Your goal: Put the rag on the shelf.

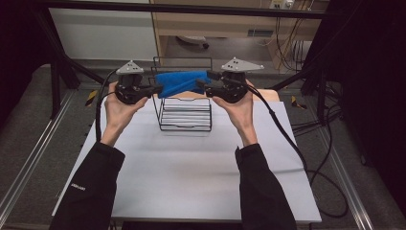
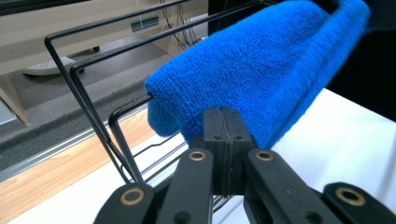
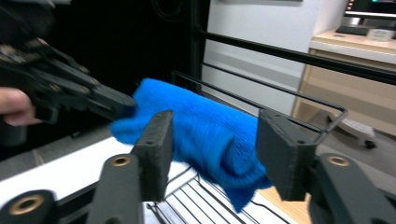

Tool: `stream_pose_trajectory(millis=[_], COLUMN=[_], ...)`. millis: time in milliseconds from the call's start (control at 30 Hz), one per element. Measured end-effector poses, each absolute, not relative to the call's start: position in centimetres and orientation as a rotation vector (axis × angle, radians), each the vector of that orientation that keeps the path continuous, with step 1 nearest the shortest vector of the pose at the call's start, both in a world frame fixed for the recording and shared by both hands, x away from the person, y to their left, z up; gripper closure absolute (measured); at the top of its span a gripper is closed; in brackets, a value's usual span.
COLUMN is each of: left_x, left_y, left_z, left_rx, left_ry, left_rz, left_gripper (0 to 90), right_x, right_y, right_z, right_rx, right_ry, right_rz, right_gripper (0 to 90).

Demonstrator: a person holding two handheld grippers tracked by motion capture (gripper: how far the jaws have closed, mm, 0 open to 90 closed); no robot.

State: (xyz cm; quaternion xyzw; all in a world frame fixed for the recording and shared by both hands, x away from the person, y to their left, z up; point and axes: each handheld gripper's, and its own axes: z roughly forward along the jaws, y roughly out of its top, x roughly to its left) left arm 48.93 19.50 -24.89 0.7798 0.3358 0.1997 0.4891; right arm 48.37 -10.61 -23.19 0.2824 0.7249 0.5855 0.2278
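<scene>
You hold a folded blue terry-cloth towel (image 1: 181,82) over the top rails of a black wire rack (image 1: 184,115) at the far middle of the white table (image 1: 191,172), one gripper at each end of the cloth. Your left gripper (image 1: 158,89) has its jaws pressed fully together on the towel's near edge (in the left gripper view the two black pads meet with only a seam between them, the blue pile (image 2: 252,74) bulging just above). Your right gripper (image 1: 201,84) is another matter: seen from its own camera, its jaws stand wide apart, flanking the other end of the towel (image 3: 205,135) without pinching it, so that end looks to be resting on the rack or about to be let go.

As for progress, the towel already lies draped across the rack's upper bars, slung between the two grippers and sagging slightly toward its left end. It appears placed, or very nearly so. What seems left is for the left gripper to release its hold, for both hands to draw clear, and perhaps for the cloth to be straightened so that it hangs evenly over the rails. The slatted base of the rack carries nothing that can be made out beneath it.
</scene>
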Motion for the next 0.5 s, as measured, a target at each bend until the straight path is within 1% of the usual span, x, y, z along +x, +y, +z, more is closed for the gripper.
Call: stream_pose_trajectory(millis=[67,100,133,167,200,267,300,367,500], left_x=[49.0,49.0,49.0,49.0,49.0,49.0,49.0,49.0,48.9], left_y=[19.4,19.4,19.4,19.4,19.3,19.3,19.3,19.3,19.3], left_z=[-25.1,-25.3,-25.4,-25.5,-25.6,-25.8,-25.9,-26.1,-26.6], left_rx=[1.898,1.901,1.902,1.901,1.905,1.905,1.903,1.906,1.907], left_ry=[0.816,0.817,0.815,0.815,0.815,0.81,0.808,0.805,0.803], left_rz=[0.491,0.491,0.496,0.497,0.495,0.504,0.503,0.505,0.506], left_gripper=[89.8,89.8,89.8,89.8,89.8,89.8,89.8,89.8,89.8], right_x=[48.2,48.2,48.2,48.2,48.2,48.3,48.4,48.6,49.0], right_y=[-10.6,-10.5,-10.5,-10.4,-10.3,-10.2,-10.1,-10.0,-10.1], right_z=[-23.1,-23.1,-23.2,-23.3,-23.5,-24.0,-24.4,-25.1,-26.4], right_rx=[0.774,0.778,0.78,0.783,0.785,0.806,0.824,0.837,0.87], right_ry=[1.988,1.988,2.001,2.024,2.049,2.089,2.106,2.128,2.138], right_rz=[1.628,1.636,1.634,1.624,1.614,1.589,1.567,1.524,1.497], right_gripper=[41.9,43.7,50.2,59.9,67.1,80.2,83.6,87.8,88.7])
